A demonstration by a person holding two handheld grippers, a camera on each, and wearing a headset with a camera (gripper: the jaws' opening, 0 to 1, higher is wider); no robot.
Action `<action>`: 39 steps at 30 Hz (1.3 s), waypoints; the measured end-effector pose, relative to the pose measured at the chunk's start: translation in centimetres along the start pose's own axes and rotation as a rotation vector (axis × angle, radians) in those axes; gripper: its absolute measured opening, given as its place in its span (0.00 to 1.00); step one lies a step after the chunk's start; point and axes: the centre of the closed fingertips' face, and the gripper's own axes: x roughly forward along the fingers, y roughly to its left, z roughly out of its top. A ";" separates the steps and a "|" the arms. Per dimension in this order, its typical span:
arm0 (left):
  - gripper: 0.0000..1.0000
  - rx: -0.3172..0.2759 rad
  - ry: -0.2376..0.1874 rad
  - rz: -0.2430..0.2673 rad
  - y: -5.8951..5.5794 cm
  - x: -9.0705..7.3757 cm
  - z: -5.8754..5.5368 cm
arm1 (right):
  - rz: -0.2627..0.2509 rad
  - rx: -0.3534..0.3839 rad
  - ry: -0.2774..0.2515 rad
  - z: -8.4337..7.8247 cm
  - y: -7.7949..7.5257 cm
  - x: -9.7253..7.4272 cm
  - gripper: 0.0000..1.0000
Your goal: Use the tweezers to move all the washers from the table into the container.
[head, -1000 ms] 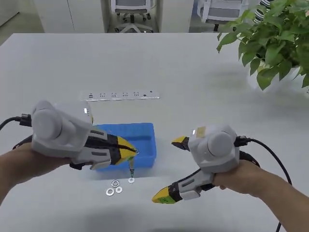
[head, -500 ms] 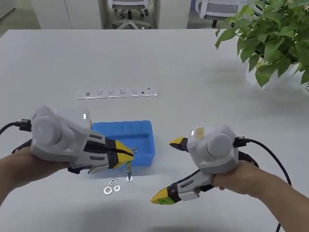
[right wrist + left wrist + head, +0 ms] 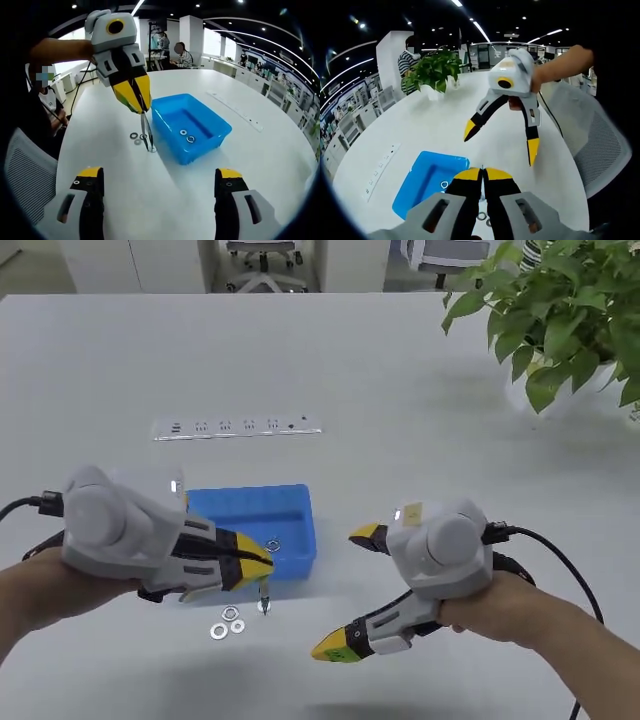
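Observation:
My left gripper is shut on thin metal tweezers that point down at the table. Their tips touch a single washer lying just in front of the blue container. Three more washers lie a little to the left of it. Two washers sit inside the container. My right gripper hovers open to the right of the container, with nothing between its fingers. In the left gripper view it faces me above the table.
A white power strip lies behind the container. A potted green plant stands at the back right. Office chairs stand beyond the far table edge, and people sit at desks in the background.
The head camera has drifted a little. My left gripper has sunk slightly toward the table with the tweezers. The right gripper has stayed put.

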 end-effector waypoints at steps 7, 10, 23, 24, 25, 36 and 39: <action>0.06 -0.002 -0.002 -0.007 0.1 0.0 0.0 | 0.014 -0.003 -0.011 0.1 0.4 0.2 0.90; 0.06 -0.003 -0.003 -0.019 0.0 -0.2 -0.1 | 0.028 -0.007 -0.018 0.3 0.6 0.3 0.86; 0.06 -0.004 0.009 -0.031 0.5 -1.0 -0.7 | 0.071 -0.060 -0.072 2.0 1.4 1.2 0.72; 0.06 -0.005 0.009 -0.032 0.5 -1.1 -0.7 | 0.075 -0.067 -0.074 2.1 1.5 1.3 0.72; 0.06 -0.006 0.009 -0.032 0.5 -1.1 -0.8 | 0.079 -0.071 -0.076 2.2 1.6 1.4 0.70; 0.06 -0.003 0.012 -0.038 0.5 -1.0 -0.7 | 0.116 -0.123 -0.104 3.3 2.0 2.5 0.59; 0.06 -0.002 0.015 -0.040 0.5 -1.0 -0.8 | 0.122 -0.137 -0.107 3.5 2.0 2.9 0.55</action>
